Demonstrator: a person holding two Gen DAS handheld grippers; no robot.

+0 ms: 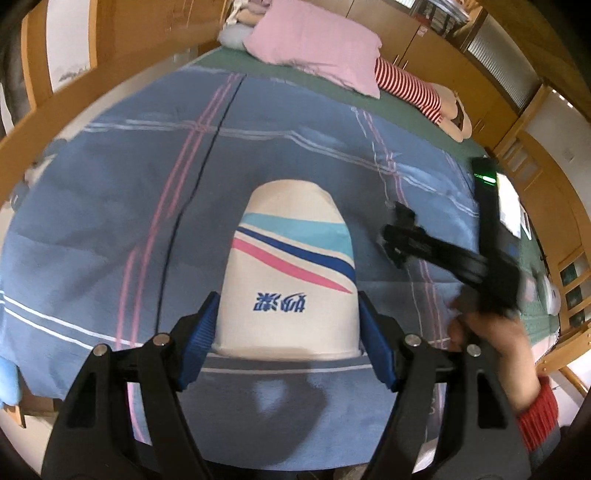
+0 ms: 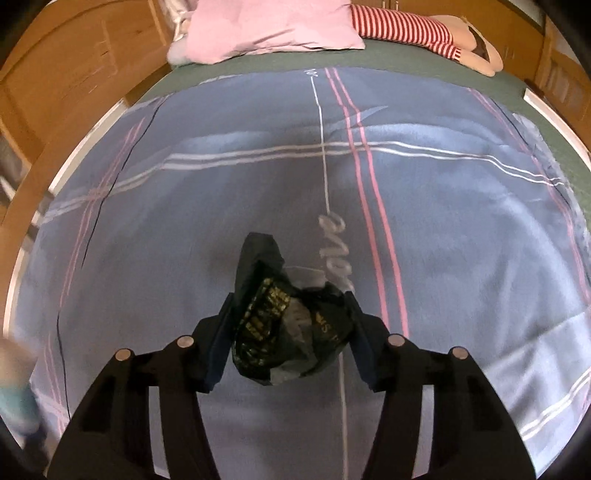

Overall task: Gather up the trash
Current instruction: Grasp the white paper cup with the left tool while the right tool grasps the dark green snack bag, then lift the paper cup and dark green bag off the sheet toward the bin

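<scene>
Your left gripper (image 1: 286, 332) clamps the white paper cup (image 1: 291, 273) between its blue pads; your right gripper (image 2: 288, 332) pinches a crumpled black wrapper (image 2: 284, 325) above the blue plaid bedspread (image 2: 184, 221).

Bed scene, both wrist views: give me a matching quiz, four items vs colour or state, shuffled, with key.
Items:
1. cup
2. wrapper
3. pillow
4. bedspread

Descriptions:
A. pink, at the head of the bed
B. black, crumpled, in the right gripper
C. blue with pink and white stripes
D. white, upside down, in the left gripper

Pairs: 1-D, 2-B, 3-A, 4-C
</scene>
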